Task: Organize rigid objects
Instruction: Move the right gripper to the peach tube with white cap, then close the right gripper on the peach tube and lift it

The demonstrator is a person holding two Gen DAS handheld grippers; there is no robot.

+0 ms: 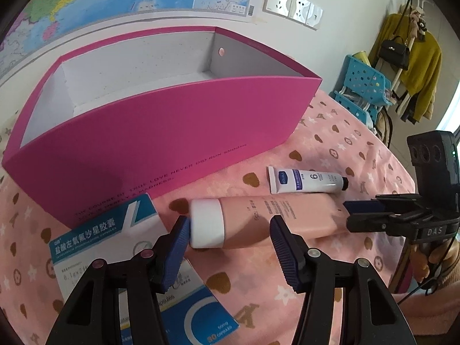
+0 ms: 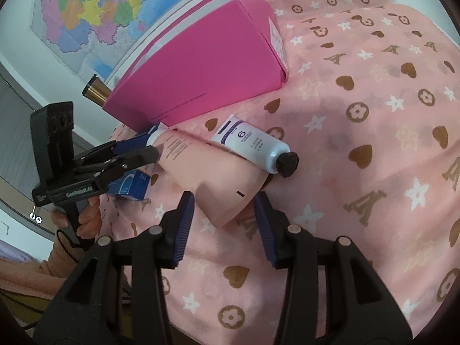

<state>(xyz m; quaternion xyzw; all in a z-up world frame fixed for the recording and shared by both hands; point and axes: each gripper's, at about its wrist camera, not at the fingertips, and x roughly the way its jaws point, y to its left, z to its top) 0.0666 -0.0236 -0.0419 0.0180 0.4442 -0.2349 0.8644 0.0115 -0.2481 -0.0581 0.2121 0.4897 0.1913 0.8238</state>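
A pink tube [image 1: 258,218] with a white cap [image 1: 207,224] lies on the pink patterned cloth [image 2: 373,115] in front of an open magenta box [image 1: 172,132]. My left gripper [image 1: 230,224] is open astride the cap end; its left pad touches the cap's flat face and the other pad hangs over the body. My right gripper [image 2: 225,201] is open around the tube's crimped end [image 2: 227,207], pads close beside its edges. Each gripper also shows in the other's view: the right gripper [image 1: 348,215] and the left gripper [image 2: 149,146]. A small white tube [image 2: 253,146] with a black cap rests against the pink one.
A blue-and-white medicine carton [image 1: 109,235] leans on the box's front wall, and another [image 1: 201,325] lies under my left fingers. A bronze-capped cylinder [image 2: 96,90] pokes out behind the box. A blue plastic rack [image 1: 362,86] and hung coats stand beyond the table's right edge.
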